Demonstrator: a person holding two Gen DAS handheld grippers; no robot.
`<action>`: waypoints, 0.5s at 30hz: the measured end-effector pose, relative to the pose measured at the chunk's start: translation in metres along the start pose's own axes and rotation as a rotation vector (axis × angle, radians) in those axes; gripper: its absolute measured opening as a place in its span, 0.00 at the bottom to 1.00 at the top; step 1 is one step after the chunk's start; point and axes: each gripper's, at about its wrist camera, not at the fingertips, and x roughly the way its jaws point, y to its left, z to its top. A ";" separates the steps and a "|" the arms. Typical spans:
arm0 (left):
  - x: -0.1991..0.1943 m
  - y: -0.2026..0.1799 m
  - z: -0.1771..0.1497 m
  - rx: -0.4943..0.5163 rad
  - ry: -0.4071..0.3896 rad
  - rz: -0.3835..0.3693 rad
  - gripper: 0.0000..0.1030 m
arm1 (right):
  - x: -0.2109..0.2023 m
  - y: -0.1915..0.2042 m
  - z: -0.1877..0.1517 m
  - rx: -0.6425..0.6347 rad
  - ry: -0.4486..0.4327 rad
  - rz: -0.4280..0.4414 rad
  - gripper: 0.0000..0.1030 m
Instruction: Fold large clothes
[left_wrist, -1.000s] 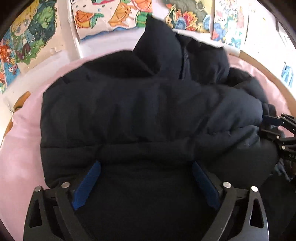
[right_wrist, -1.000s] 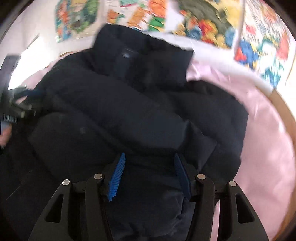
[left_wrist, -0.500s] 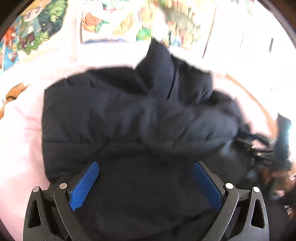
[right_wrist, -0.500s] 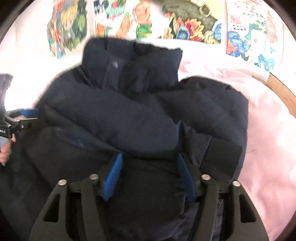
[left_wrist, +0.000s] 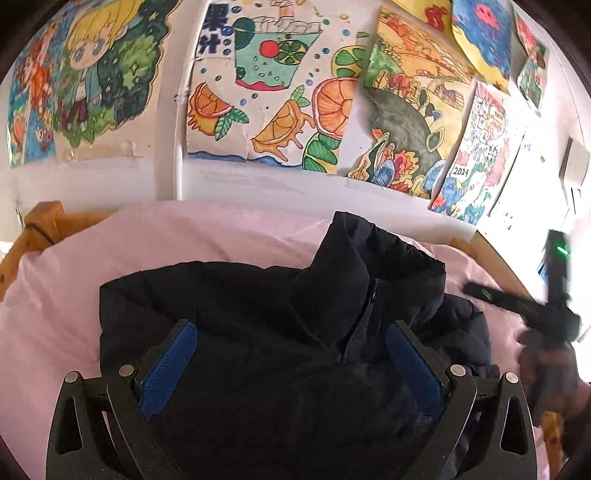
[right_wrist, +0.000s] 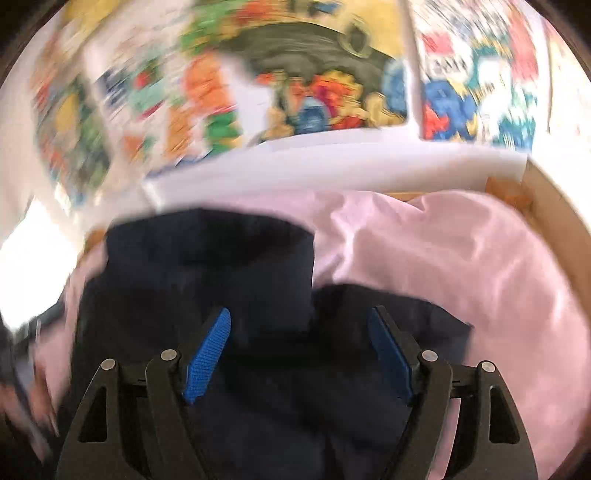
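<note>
Wall: colourful children's drawings (left_wrist: 280, 92) are filling the upper half of the left wrist view, where a second ago only their lower edges were showing; in the right wrist view they are smearing with motion blur.
Bed: a pink sheet (left_wrist: 55, 306) is lying under the garment inside a wooden bed frame (right_wrist: 554, 206); more sheet is showing beyond the collar than a second ago.
Puffer jacket: the dark navy puffer jacket (left_wrist: 258, 332) is lying on the pink sheet, now lower in both views, its collar (left_wrist: 369, 258) standing up at the far end with the zip running down from it.
Left gripper: the left gripper (left_wrist: 290, 334) is hovering over the jacket with its blue pads (left_wrist: 168, 363) spread wide and nothing pinched between them, as wide as a second ago.
Right gripper: the right gripper (right_wrist: 301, 323) is hanging over the jacket with its blue pads (right_wrist: 207, 354) standing wide apart, farther apart than a second ago, and gripping nothing; from the left wrist view it is blurring at the right edge, above the sheet.
</note>
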 end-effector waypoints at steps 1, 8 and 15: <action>0.001 0.000 0.000 -0.006 0.000 -0.001 1.00 | 0.014 -0.002 0.007 0.052 0.002 0.015 0.70; -0.006 0.009 -0.012 -0.042 -0.052 -0.060 1.00 | 0.061 0.011 -0.001 0.141 -0.040 0.044 0.20; -0.022 -0.002 -0.011 -0.069 -0.117 -0.124 1.00 | 0.001 0.036 -0.027 -0.044 -0.106 0.089 0.13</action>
